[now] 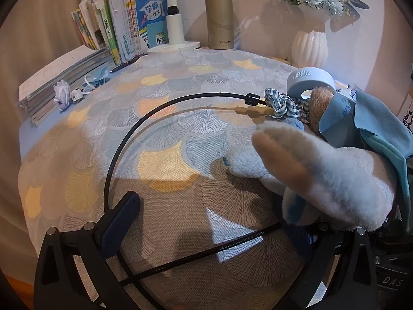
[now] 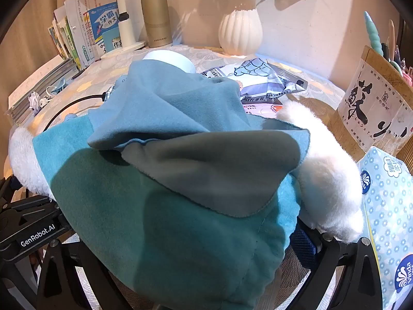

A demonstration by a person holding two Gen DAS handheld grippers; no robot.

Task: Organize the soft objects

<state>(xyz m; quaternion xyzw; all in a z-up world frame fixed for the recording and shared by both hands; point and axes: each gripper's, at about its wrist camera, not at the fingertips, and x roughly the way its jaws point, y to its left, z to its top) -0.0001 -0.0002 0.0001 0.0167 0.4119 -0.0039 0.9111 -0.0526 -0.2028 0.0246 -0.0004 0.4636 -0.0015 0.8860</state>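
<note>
A white plush rabbit in a teal hooded coat lies on the patterned tablecloth. In the left wrist view its ear (image 1: 296,160) and head (image 1: 343,180) sit over my right finger, at the right. My left gripper (image 1: 211,222) is open; its left finger (image 1: 118,224) is bare, its right finger is hidden under the plush. In the right wrist view the teal coat (image 2: 165,206) and hood (image 2: 211,170) fill the middle, with white fur (image 2: 327,180) at the right. My right gripper (image 2: 180,258) straddles the plush; its fingertips are hidden. A small brown plush (image 1: 318,103) with a checked scarf (image 1: 284,103) lies behind.
A black cable (image 1: 144,129) loops across the cloth. Books (image 1: 124,25), a lamp base (image 1: 175,44), a gold flask (image 1: 219,15) and a white vase (image 1: 309,46) stand at the back. A Thermos lid (image 1: 309,80), tissue pack (image 2: 387,219), wooden box (image 2: 374,103) and wipes packets (image 2: 258,82) lie right.
</note>
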